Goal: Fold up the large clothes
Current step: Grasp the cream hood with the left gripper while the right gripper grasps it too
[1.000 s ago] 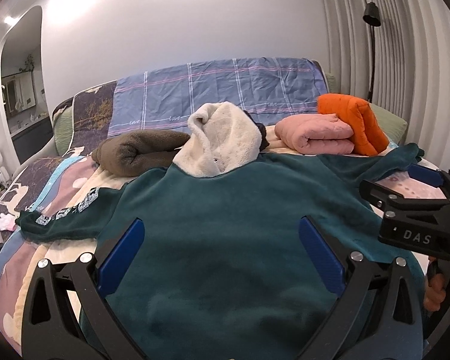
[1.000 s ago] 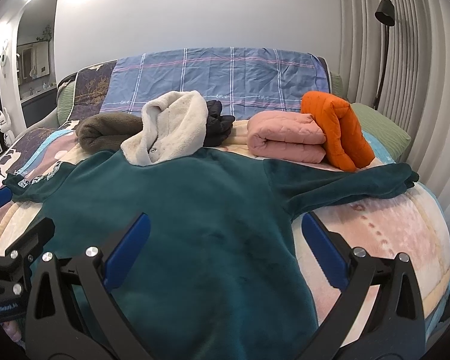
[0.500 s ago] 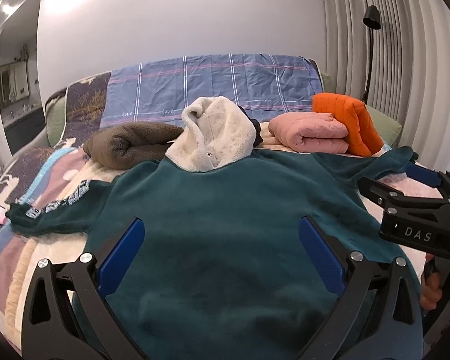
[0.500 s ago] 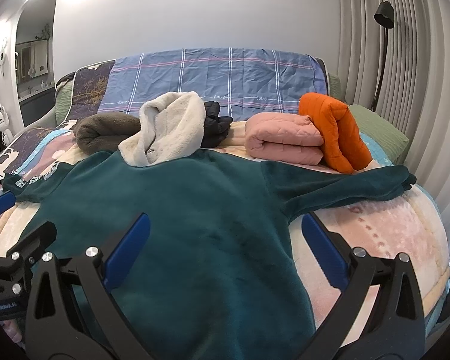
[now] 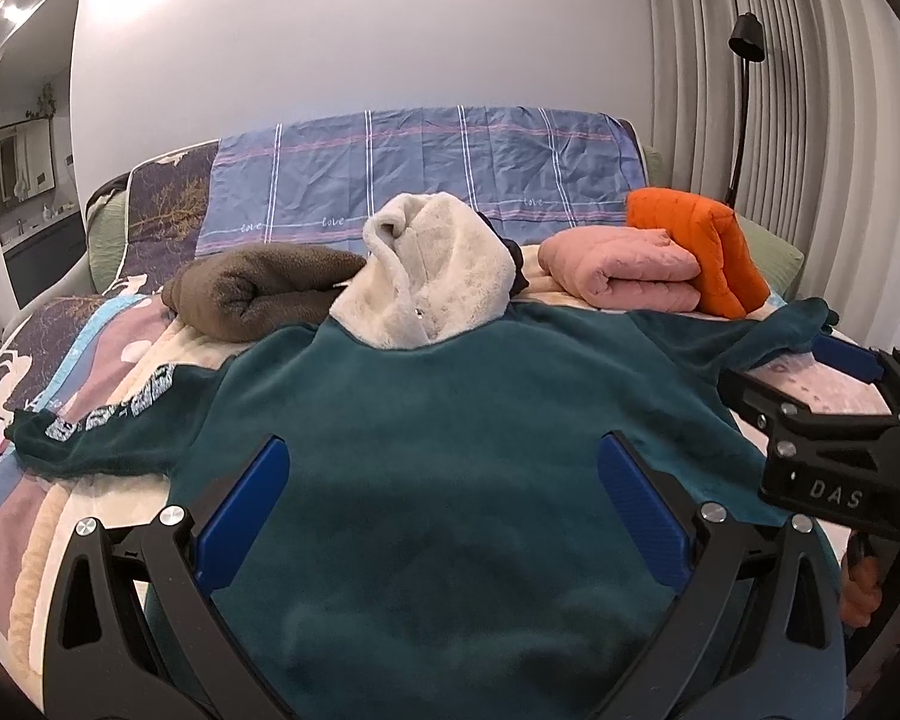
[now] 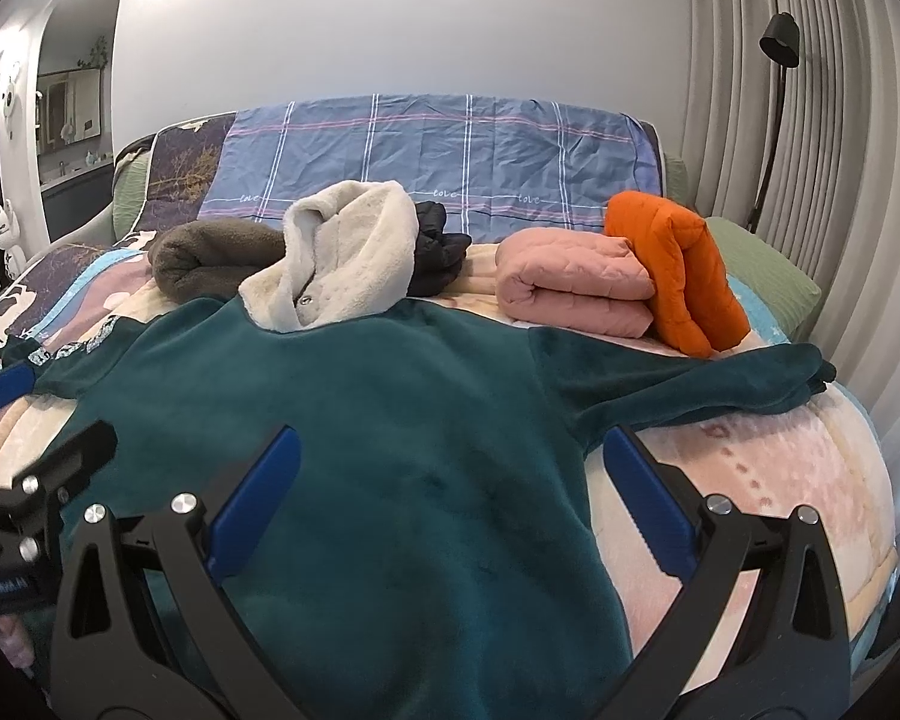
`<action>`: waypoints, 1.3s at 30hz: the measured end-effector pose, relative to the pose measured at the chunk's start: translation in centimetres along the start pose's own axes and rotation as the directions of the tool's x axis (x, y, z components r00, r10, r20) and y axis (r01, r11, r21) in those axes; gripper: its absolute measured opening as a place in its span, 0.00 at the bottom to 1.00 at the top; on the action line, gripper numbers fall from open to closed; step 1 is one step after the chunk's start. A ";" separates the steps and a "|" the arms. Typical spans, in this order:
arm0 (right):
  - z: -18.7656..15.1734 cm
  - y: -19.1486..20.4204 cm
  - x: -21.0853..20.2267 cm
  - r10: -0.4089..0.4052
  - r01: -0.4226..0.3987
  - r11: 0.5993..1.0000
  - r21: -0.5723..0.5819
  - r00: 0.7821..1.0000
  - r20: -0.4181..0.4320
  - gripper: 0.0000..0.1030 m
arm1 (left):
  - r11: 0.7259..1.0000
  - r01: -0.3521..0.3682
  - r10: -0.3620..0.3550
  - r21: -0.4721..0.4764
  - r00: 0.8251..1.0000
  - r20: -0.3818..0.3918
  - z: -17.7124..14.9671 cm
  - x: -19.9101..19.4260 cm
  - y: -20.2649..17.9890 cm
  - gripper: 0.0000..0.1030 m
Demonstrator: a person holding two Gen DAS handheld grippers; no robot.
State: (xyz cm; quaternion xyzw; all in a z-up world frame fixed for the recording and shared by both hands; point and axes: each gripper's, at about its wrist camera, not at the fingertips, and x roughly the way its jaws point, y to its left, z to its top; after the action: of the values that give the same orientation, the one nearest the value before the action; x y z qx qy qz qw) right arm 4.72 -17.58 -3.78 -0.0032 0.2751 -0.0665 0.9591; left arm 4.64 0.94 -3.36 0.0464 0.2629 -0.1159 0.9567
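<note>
While the teal fleece garment (image 5: 450, 450) lies spread flat on the bed (image 5: 90, 396), the left wrist view looks straight up its body toward the cream fleece collar (image 5: 432, 276) at the far end. From here the left sleeve (image 5: 108, 426), with its pale lettering, runs out across the quilt, and the right tongs (image 5: 834, 420) show at the right edge, their black frame over the garment's side with a bit of a hand (image 5: 864, 582) under them. The left tongs (image 5: 444, 510) stand wide open over the middle of the body, blue pads well apart, gripping nothing.

Seen from the right wrist, the right sleeve (image 6: 690, 384) is shown full length, stretched toward the bed's edge, which the other view only catches in part. A small black garment (image 6: 438, 246) behind the collar is plainer here too. The right tongs (image 6: 450, 510) are also wide open and empty; the left pad sits over the teal body, the right pad over the bare pink quilt (image 6: 780, 468) just below the sleeve. The left tongs (image 6: 12, 450) poke in at the left edge.

Both views share the brown roll (image 6: 210, 258), the pink folded quilted piece (image 6: 570, 282) and the orange one (image 6: 678, 276) leaning on it, all beyond the garment.
</note>
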 end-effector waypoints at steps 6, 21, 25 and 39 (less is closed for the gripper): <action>0.2 -0.1 0.9 -0.011 0.011 1.000 0.001 1.000 -0.008 0.98 | 1.000 -0.021 0.021 0.021 1.000 0.012 1.2 0.8 0.4 0.98; 7.5 -2.5 8.1 0.149 -0.147 0.983 0.108 0.989 -0.008 0.75 | 0.999 -0.004 0.004 -0.037 1.000 -0.001 7.6 9.5 4.6 0.71; 12.4 -2.1 14.6 0.236 -0.230 0.970 0.083 0.968 -0.081 0.28 | 0.996 0.003 -0.010 -0.084 0.997 -0.079 11.6 16.0 7.1 0.70; 19.0 5.8 34.0 0.310 -0.298 0.951 0.087 0.913 -0.265 0.34 | 0.970 -0.031 -0.031 -0.239 0.968 -0.251 16.7 37.4 12.4 0.68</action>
State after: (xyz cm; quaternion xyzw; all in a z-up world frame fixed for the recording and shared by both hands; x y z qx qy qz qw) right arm 44.05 -16.80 -5.89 0.0702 0.4015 0.0776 0.9098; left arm 47.10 3.10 -7.93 -0.0559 0.3947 -0.0763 0.9139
